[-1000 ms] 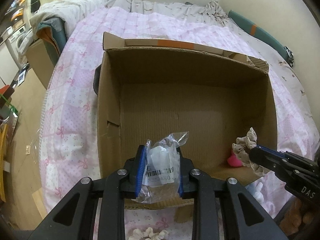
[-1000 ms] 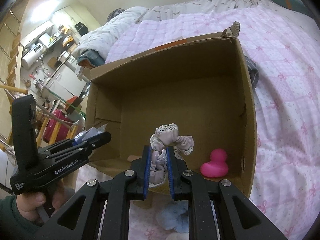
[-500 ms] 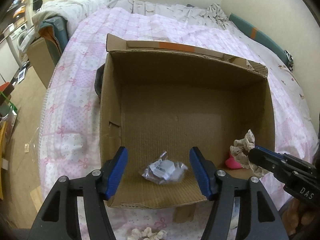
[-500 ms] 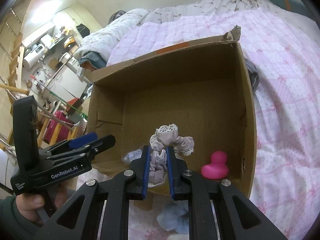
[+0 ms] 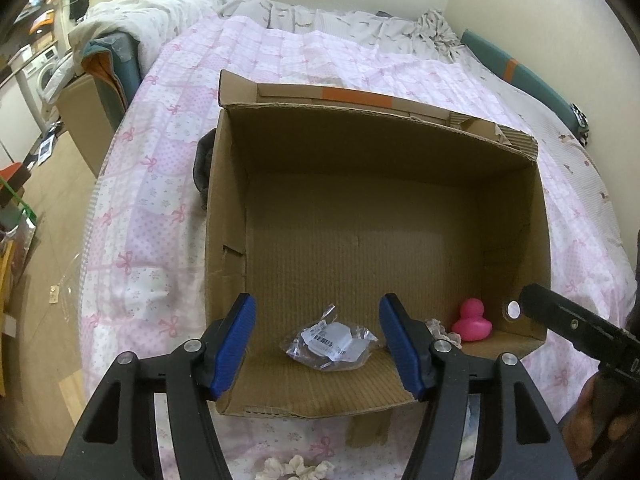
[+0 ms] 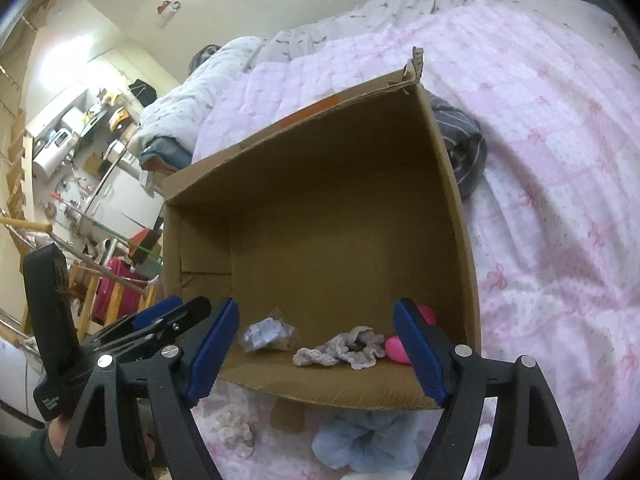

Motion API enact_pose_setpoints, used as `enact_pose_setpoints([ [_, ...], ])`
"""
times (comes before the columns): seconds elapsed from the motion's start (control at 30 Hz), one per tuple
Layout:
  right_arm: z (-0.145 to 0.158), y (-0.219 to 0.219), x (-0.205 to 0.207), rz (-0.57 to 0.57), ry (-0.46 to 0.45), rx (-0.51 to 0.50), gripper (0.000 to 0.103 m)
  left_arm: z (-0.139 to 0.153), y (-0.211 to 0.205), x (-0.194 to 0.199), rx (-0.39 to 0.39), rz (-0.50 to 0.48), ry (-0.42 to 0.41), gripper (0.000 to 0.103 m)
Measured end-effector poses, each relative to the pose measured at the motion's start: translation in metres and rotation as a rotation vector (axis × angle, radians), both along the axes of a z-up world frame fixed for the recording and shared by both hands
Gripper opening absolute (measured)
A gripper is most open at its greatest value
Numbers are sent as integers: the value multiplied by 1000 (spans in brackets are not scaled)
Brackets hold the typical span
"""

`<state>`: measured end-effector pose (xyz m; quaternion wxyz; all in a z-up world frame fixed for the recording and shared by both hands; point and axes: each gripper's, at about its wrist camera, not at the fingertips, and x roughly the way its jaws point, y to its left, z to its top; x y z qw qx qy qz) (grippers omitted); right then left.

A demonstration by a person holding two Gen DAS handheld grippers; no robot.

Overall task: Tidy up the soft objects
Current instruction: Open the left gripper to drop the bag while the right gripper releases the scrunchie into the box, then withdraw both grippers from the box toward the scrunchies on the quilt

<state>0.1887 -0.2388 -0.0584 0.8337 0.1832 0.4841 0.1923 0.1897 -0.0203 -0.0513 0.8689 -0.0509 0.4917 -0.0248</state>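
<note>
An open cardboard box [image 5: 224,216] [image 6: 460,216] stands on the pink bed. On its floor near the front lie a clear plastic packet [image 5: 332,344] [image 6: 266,334], a beige lace scrunchie [image 6: 344,346] [image 5: 442,330] and a pink rubber duck [image 5: 472,320] [image 6: 396,350]. My left gripper [image 5: 318,344] is open above the front edge, over the packet. My right gripper [image 6: 316,352] is open above the front edge, over the scrunchie. Both are empty.
On the pink quilt [image 5: 152,184] in front of the box lie a white scrunchie [image 5: 296,468] [image 6: 234,432] and a light blue scrunchie [image 6: 368,444]. A dark striped cloth [image 6: 464,152] lies beside the box. The bed's edge and floor [image 5: 44,280] are at the left.
My left gripper opened and dropped the plastic packet into the box. Then my right gripper opened and the lace scrunchie fell onto the box floor beside the duck.
</note>
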Motion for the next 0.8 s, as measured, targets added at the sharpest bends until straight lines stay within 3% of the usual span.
enact_pose_setpoints([
  [0.57,1,7,0,9,-2,-32,84,14,13,-11,8,30,-42,61],
  [0.8,4,3,-6,-6,-5,-42,84,24,16,-24,53,48,-71,61],
])
